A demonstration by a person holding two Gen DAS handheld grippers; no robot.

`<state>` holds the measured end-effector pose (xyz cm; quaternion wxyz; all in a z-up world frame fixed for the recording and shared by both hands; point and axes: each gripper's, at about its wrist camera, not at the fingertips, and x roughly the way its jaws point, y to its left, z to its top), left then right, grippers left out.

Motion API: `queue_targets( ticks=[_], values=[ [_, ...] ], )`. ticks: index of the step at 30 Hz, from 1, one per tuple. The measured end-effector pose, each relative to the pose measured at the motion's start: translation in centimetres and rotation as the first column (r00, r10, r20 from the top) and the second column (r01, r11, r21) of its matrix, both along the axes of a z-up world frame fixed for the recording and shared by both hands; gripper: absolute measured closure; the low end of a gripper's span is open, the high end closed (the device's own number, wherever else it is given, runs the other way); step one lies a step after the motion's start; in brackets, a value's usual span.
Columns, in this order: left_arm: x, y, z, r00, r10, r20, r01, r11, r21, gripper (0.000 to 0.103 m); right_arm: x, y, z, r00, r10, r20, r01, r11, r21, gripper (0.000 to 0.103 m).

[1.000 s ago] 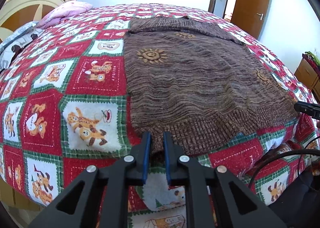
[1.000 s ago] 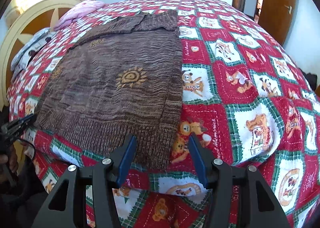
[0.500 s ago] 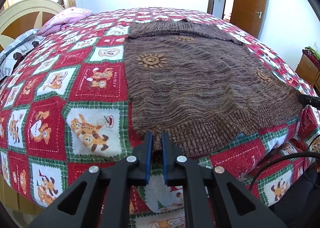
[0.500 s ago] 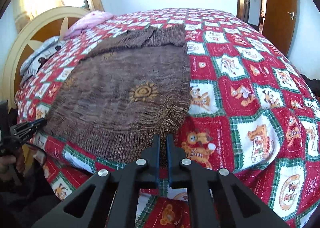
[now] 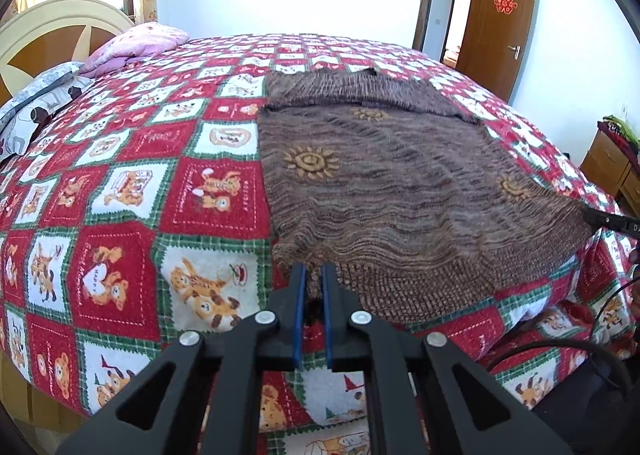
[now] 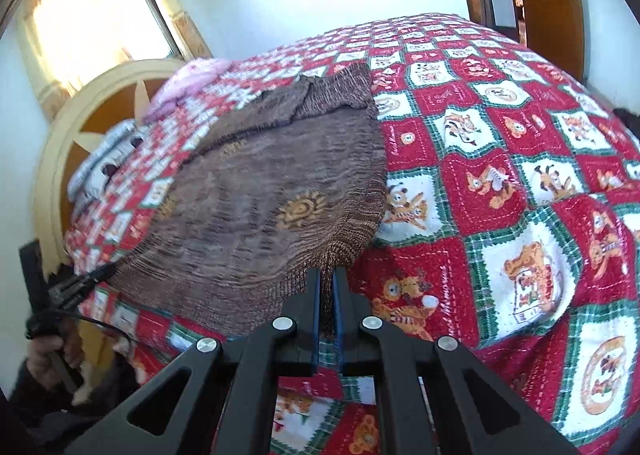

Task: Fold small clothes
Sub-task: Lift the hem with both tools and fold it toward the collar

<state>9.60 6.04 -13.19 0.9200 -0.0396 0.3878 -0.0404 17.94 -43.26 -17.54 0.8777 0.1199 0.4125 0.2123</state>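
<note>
A brown knitted sweater (image 5: 400, 183) with yellow sun motifs lies spread on a red, white and green patchwork quilt (image 5: 120, 195). My left gripper (image 5: 314, 275) is shut on the near left corner of its ribbed hem. The right gripper (image 6: 326, 275) is shut on the opposite hem corner of the sweater (image 6: 272, 191). Both corners are lifted a little off the quilt, and the hem hangs stretched between them. Each gripper's tip shows at the far edge of the other view, the right one (image 5: 612, 220) and the left one (image 6: 88, 280).
A cream and wood headboard (image 5: 52, 35) with a pink pillow (image 5: 136, 45) and a patterned pillow (image 5: 36, 107) stands at the left. A wooden door (image 5: 508, 27) and a bedside cabinet (image 5: 616, 171) lie to the right. A person's hand (image 6: 52, 351) holds the left gripper.
The right gripper's jaws closed on the sweater's hem corner. Both grippers then rose slightly, lifting the hem off the quilt. The right wrist view has tilted.
</note>
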Motion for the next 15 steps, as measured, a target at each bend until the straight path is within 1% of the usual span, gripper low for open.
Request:
queue_targets(
  ticks=[3,5,7,9,11,15],
  values=[
    [0.0,0.5,0.5,1.0,0.002,0.015,-0.001,1.0,-0.016,0.095,0.2,-0.4,-0.1,1.0,-0.007,-0.004,0.007,0.999,0.036,0.098],
    [0.1,0.8,0.7,1.0,0.002,0.021,-0.001,1.0,-0.028,0.095,0.6,-0.7,-0.7,0.999,-0.017,-0.031,0.018,0.999,0.048,0.098],
    [0.3,1.1,0.5,1.0,0.003,0.006,-0.003,0.999,-0.053,0.095,0.7,-1.4,-1.2,0.998,-0.025,-0.062,0.031,0.995,0.099,0.098],
    [0.5,1.5,0.5,1.0,0.004,-0.007,-0.005,0.996,-0.093,0.095,0.8,-1.8,-0.6,0.998,-0.02,-0.062,0.03,0.986,0.162,0.098],
    [0.7,1.7,1.0,1.0,0.004,-0.003,-0.004,0.993,-0.115,0.095,0.8,-2.0,0.0,0.998,-0.017,-0.054,0.027,0.979,0.201,0.098],
    [1.1,2.2,2.5,0.999,-0.001,0.032,0.006,0.989,-0.149,0.095,1.4,-2.7,1.0,0.999,-0.033,-0.041,0.042,0.967,0.251,0.098]
  ],
)
